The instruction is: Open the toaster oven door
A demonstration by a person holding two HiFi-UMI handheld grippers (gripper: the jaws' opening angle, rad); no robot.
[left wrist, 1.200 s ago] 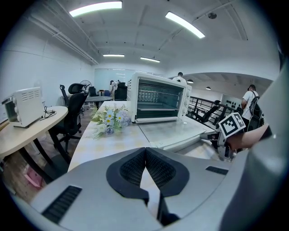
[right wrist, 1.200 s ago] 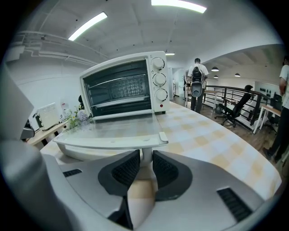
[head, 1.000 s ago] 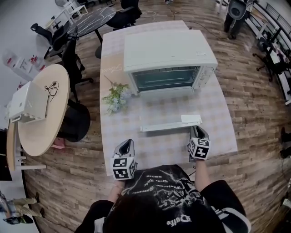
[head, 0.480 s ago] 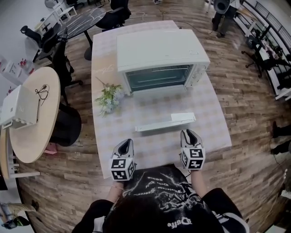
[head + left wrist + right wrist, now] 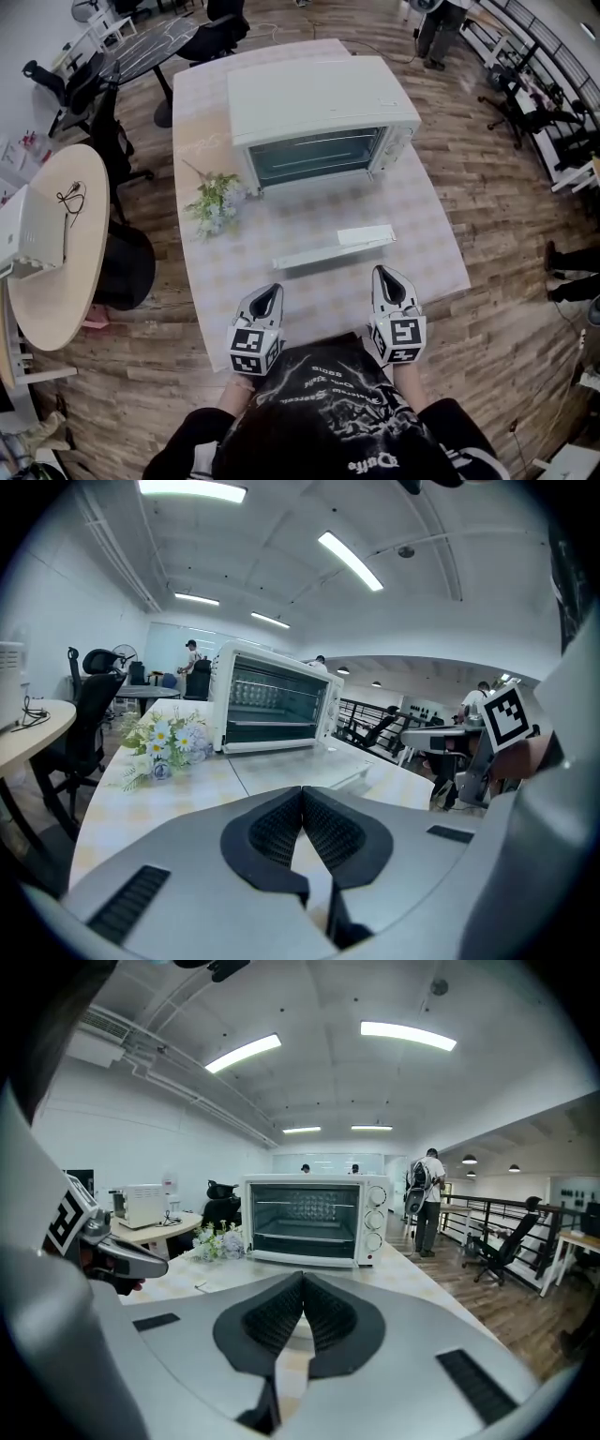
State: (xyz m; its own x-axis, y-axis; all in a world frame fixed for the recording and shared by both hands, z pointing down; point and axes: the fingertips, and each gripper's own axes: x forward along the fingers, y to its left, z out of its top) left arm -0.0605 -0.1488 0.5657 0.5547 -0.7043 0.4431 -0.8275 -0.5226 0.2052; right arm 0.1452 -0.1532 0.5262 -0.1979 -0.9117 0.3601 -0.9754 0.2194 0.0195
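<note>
Nearest the body, left gripper (image 5: 269, 292) clenched on nothing; right gripper (image 5: 385, 274) likewise pinched together, having just been closing with nothing between the pads; both short of the door handle (image 5: 333, 249). Beyond that, glass door (image 5: 319, 211) dropped flat over the checked table (image 5: 433, 255); farthest, toaster oven (image 5: 314, 98), cavity exposed. Looks done; best to pull away level, without nudging the handle.
</note>
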